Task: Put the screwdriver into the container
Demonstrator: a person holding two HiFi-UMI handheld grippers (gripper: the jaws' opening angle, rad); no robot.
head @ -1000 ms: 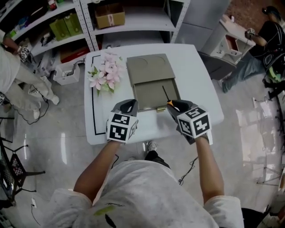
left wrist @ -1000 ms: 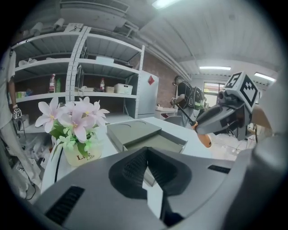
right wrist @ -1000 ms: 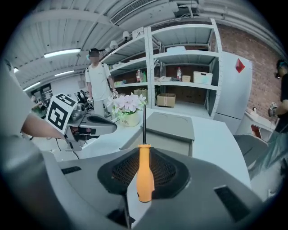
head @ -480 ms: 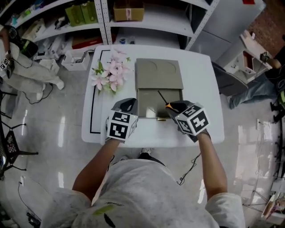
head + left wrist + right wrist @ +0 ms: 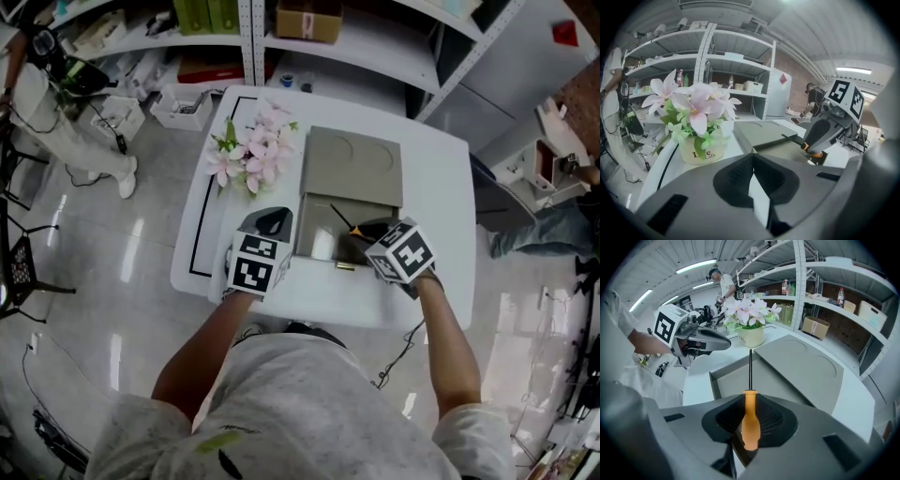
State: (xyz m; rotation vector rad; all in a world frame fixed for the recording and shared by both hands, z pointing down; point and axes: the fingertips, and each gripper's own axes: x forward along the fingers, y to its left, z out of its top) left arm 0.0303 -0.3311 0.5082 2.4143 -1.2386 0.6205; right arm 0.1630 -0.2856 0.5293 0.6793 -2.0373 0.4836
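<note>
An orange-handled screwdriver (image 5: 750, 420) sits between the jaws of my right gripper (image 5: 750, 401), which is shut on the handle. Its black shaft (image 5: 750, 366) points forward over the open front part of the grey container (image 5: 733, 378). The container's lid (image 5: 806, 364) is slid back. In the head view the right gripper (image 5: 361, 231) hangs at the container's (image 5: 323, 239) front right, the screwdriver (image 5: 341, 217) slanting over the opening. My left gripper (image 5: 271, 221) is shut on nothing by the container's front left corner. The left gripper (image 5: 752, 161) view shows the screwdriver tip (image 5: 791, 138).
A pot of pink and white flowers (image 5: 251, 157) stands on the white table (image 5: 431, 187) left of the container. Shelving (image 5: 309, 37) with boxes runs behind the table. A person (image 5: 56, 122) stands at far left. The table's front edge is just under both grippers.
The right gripper has moved a little left and inward with the screwdriver, so the shaft now lies over the container's opening. The left gripper stays by the front left corner.
</note>
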